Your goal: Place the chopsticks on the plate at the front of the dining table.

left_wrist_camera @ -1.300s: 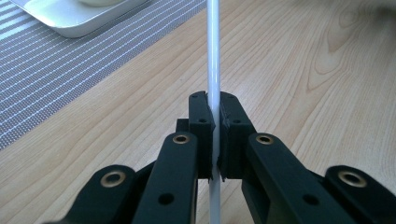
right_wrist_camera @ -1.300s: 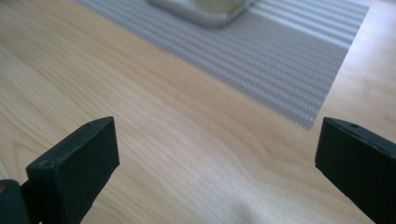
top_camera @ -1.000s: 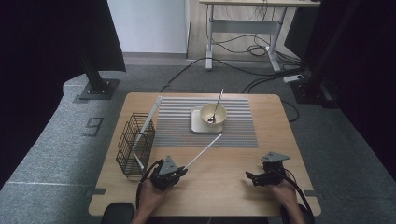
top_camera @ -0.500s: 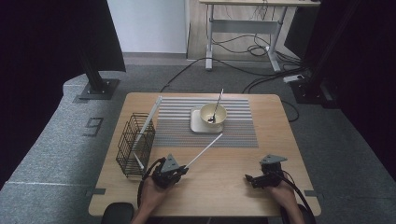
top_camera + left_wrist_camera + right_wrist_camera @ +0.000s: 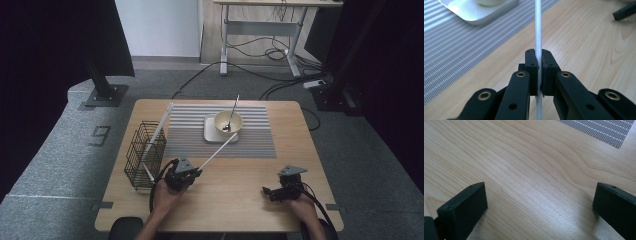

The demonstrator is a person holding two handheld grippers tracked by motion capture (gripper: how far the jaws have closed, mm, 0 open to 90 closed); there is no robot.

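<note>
Chopstick (image 5: 538,30), slim smooth white rod, clamped in left gripper (image 5: 538,65), grained wooden table (image 5: 584,37)

Left gripper (image 5: 186,175) with clamped white chopstick (image 5: 218,150) shifted slightly right across table, chopstick tip nearer white plate (image 5: 209,131)

Both grippers are showing black bodies: the left gripper (image 5: 539,65) is sporting brass-ringed screw holes, the right gripper (image 5: 270,192) is trailing a black cable beside the table (image 5: 240,200).
</note>
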